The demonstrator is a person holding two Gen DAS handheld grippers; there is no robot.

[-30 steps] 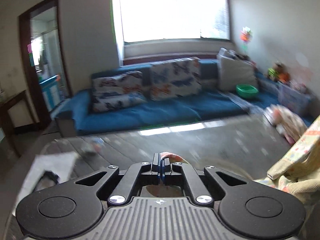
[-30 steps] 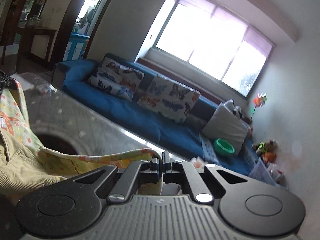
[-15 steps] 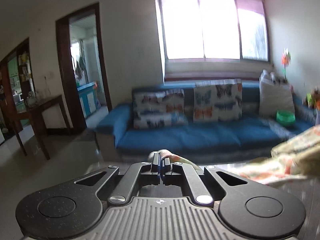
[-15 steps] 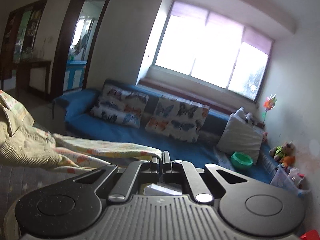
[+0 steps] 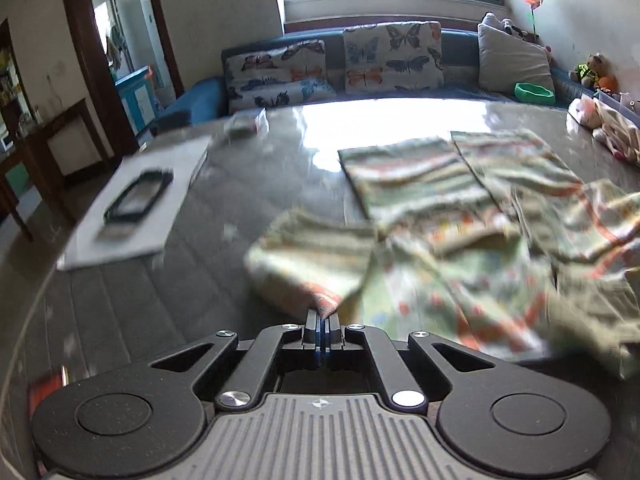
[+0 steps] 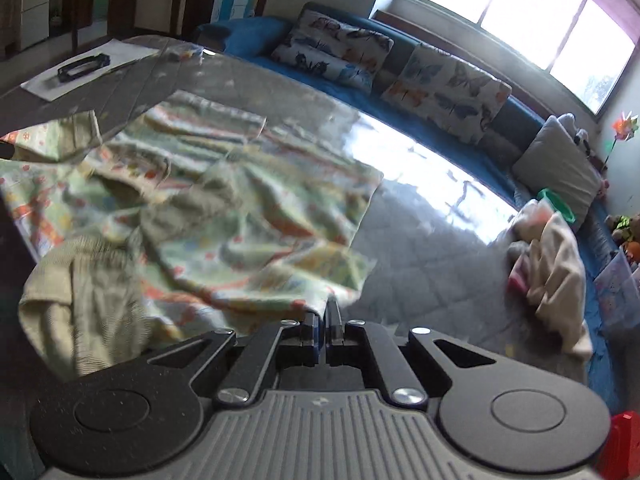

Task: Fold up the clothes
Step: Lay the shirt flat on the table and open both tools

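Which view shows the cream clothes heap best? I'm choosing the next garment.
The right wrist view: the cream clothes heap lies whole on the table, right of the patterned garment. The left wrist view catches only its edge at the frame's far right.

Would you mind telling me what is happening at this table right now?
A person is folding a patterned garment on the grey table with two handheld grippers. The left gripper and right gripper each have their jaws shut on an edge of it, while its far part lies on the table. A second heap of clothes waits nearby.
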